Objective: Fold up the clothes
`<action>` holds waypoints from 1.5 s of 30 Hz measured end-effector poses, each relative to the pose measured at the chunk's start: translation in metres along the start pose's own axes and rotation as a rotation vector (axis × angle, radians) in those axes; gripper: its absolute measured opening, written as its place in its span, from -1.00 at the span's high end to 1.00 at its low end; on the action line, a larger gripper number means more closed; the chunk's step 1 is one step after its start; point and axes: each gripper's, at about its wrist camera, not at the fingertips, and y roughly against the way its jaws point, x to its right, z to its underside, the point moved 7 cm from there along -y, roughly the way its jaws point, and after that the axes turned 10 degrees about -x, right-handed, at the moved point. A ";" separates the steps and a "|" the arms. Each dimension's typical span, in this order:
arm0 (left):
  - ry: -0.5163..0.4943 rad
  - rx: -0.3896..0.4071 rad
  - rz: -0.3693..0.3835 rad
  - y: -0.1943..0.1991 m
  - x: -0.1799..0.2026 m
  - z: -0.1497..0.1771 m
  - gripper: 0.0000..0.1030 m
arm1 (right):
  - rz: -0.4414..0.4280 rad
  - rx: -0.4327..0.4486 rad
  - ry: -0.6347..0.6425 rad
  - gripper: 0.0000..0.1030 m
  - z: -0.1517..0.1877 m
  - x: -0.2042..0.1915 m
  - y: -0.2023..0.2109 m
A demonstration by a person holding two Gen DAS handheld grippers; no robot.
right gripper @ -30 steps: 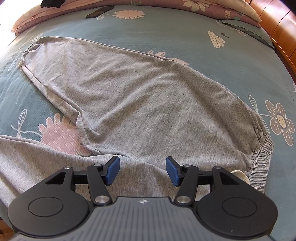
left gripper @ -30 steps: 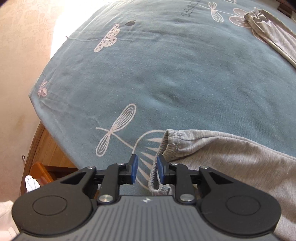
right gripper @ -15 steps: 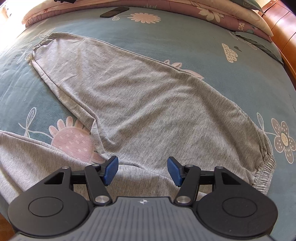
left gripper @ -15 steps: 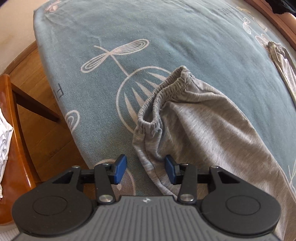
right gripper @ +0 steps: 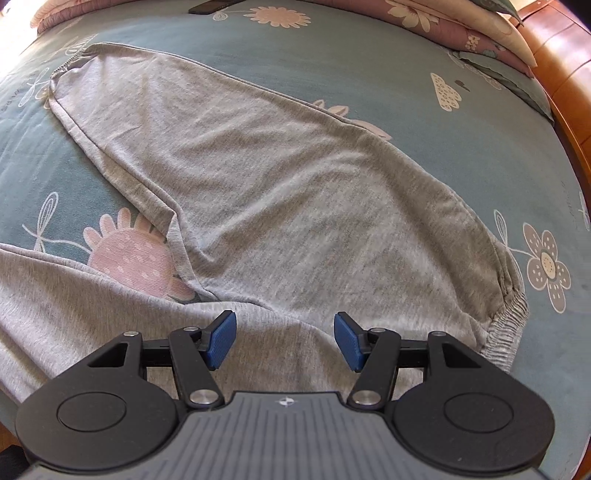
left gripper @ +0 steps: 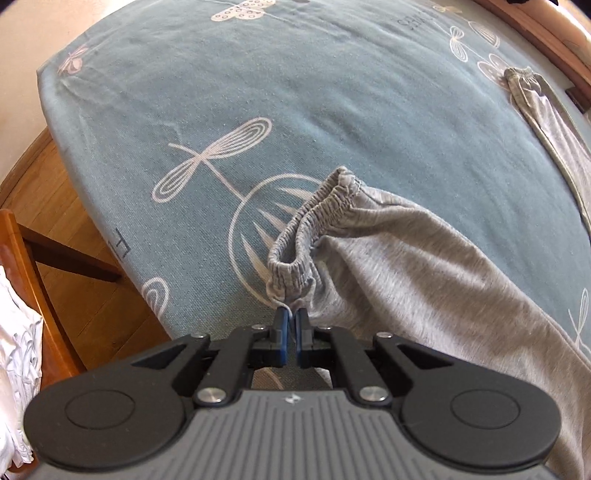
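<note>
Trousers (right gripper: 280, 192) spread flat across bed (left gripper: 295, 92), ready for folding. Left gripper (left gripper: 290, 317) pinched shut on elastic cuff (left gripper: 295, 280) near bed corner, likely to carry leg over. Right gripper (right gripper: 284, 338) wide, empty, above waist area.

Quick count: one pair of grey pants (right gripper: 280, 206) spread on one bed (left gripper: 258, 92), with two elastic leg cuffs showing, one near (left gripper: 314, 206) and one far off (left gripper: 521, 75). Two grippers, left (left gripper: 290, 314) and right (right gripper: 284, 332). One dark flat thing, maybe a phone (right gripper: 214, 5), up by the pillows. One wooden chair (left gripper: 22, 266) with one white cloth (left gripper: 14, 369) on it.
</note>
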 end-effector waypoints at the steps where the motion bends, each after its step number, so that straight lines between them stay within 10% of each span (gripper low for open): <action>1: 0.003 -0.015 0.002 -0.002 -0.001 0.000 0.96 | 0.012 -0.011 -0.032 -0.23 0.009 0.009 0.003; 7: -0.002 -0.056 -0.011 -0.017 -0.003 0.004 0.88 | 0.044 -0.061 -0.278 -0.23 0.077 0.068 0.019; 23: 0.084 0.023 -0.270 -0.010 0.031 0.044 0.38 | -0.311 -0.075 -0.940 -0.22 0.232 0.190 -0.046; 25: 0.078 0.002 -0.276 -0.010 0.034 0.045 0.40 | -0.359 -0.077 -0.953 -0.06 0.231 0.183 -0.058; 27: 0.056 -0.022 -0.295 -0.011 0.037 0.045 0.79 | -0.397 -0.072 -0.952 0.72 0.228 0.176 -0.066; 39: -0.021 -0.038 -0.422 0.017 -0.001 0.032 1.00 | -0.378 -0.080 -0.984 0.80 0.207 0.180 -0.042; 45: -0.234 -0.011 -0.234 0.022 0.060 0.050 0.95 | -0.308 -0.094 -0.838 0.65 0.192 0.153 -0.026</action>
